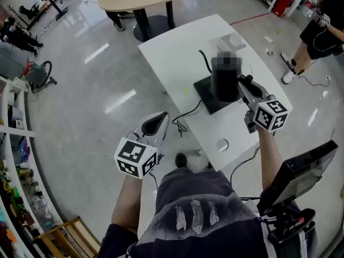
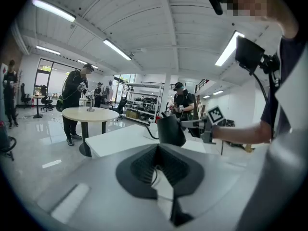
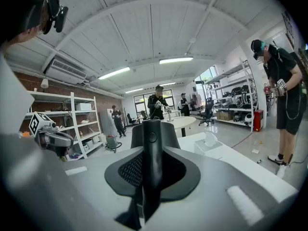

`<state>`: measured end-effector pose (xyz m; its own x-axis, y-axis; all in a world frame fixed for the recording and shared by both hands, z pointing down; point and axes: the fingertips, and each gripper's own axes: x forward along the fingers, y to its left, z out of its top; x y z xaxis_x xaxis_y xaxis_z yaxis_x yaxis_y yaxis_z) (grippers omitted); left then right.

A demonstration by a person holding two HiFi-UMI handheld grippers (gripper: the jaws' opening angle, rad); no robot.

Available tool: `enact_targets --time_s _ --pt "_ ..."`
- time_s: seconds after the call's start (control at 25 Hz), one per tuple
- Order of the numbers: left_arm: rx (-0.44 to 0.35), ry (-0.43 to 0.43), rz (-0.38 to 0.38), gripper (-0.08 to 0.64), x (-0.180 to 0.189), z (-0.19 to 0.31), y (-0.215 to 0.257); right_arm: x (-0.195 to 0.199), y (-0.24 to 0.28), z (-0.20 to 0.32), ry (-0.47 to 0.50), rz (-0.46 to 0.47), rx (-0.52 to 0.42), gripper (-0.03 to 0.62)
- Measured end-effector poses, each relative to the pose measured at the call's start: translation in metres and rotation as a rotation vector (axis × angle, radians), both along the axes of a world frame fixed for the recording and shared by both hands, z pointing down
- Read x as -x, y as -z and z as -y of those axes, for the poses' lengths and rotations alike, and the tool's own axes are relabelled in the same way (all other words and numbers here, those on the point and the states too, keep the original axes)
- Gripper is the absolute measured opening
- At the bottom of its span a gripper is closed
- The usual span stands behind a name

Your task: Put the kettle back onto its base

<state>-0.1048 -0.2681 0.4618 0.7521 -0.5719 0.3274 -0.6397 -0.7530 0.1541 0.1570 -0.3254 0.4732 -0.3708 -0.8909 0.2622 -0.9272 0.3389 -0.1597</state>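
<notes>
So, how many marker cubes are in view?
2. One cube is on the left gripper, over the floor; the other cube on the right gripper, holding the kettle. None seems hidden.

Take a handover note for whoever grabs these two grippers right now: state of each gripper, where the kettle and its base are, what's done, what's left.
Right gripper: shut on the kettle by its handle, with the kettle upright.
Left gripper: open and empty, held off the left side of the table.
Base: on the table, with the kettle directly over it. Whether the kettle is already seated cannot be told.
Done: kettle gripped and lined up over the base.
Left: probably lower it until it seats, check that it sits flat, release the handle and back away.
</notes>
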Motion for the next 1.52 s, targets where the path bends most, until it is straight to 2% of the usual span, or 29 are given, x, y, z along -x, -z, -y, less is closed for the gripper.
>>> enact_targets --time_s 0.2,0.44,0.56,0.76,1.04,1.32,1.52 --pt "0.019 0.015 0.025 0.0 -0.004 -0.004 -0.005 0.0 -0.012 0.011 0.022 -0.028 -0.012 0.058" --pt "0.062 0.039 0.095 0.0 -0.005 -0.014 -0.023 -0.002 -0.033 0.025 0.038 0.036 -0.026 0.058" --pt "0.071 0.064 0.118 0.0 -0.002 -0.018 -0.03 -0.006 -0.051 0.035 0.036 0.039 -0.012 0.058" --pt "0.081 0.107 0.132 0.0 0.008 -0.02 -0.034 -0.007 -0.068 0.039 0.038 0.032 -0.004 0.058" --pt "0.104 0.116 0.147 0.0 0.008 -0.02 -0.043 0.001 -0.073 0.04 0.067 0.067 -0.064 0.058" --pt "0.098 0.098 0.152 0.0 -0.001 -0.017 -0.043 0.0 -0.088 0.019 0.094 0.035 -0.111 0.063" --pt "0.109 0.085 0.163 0.0 -0.005 -0.019 -0.048 -0.003 -0.115 -0.001 0.126 -0.033 -0.055 0.064"
